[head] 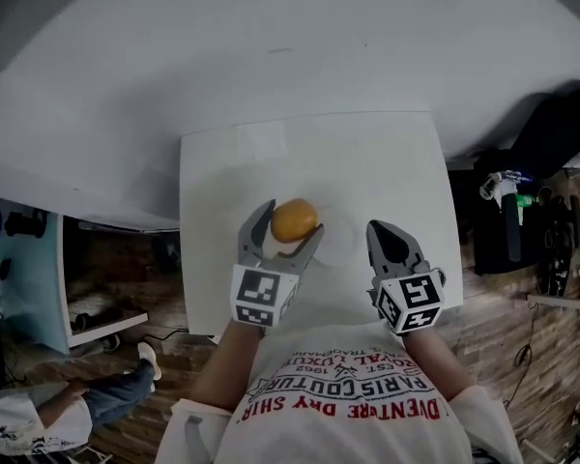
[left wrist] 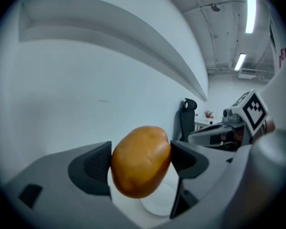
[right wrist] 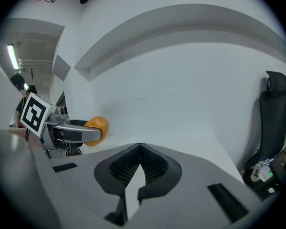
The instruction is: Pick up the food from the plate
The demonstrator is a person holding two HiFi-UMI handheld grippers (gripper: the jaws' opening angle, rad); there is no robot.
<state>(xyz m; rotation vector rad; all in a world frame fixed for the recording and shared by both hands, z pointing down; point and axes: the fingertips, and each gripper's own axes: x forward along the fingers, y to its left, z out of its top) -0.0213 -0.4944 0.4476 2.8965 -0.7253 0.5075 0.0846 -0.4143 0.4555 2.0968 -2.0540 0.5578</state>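
Observation:
My left gripper (head: 288,220) is shut on a round golden-brown piece of food, like a small potato or bun (head: 294,219), and holds it above the white table (head: 406,153). In the left gripper view the food (left wrist: 140,161) fills the gap between the jaws, with the white plate (left wrist: 155,205) below it, bare. The plate (head: 335,238) lies just right of the food in the head view. My right gripper (head: 391,241) hovers to the right of the plate, its jaws shut with nothing between them (right wrist: 139,144). The right gripper view shows the left gripper holding the food (right wrist: 97,129).
A small square white table stands against a white wall (head: 271,46). A black office chair (right wrist: 271,118) and dark gear (head: 551,182) sit at the right on the wooden floor. A shelf (head: 39,269) stands to the left, and a person's legs (head: 106,394) show at lower left.

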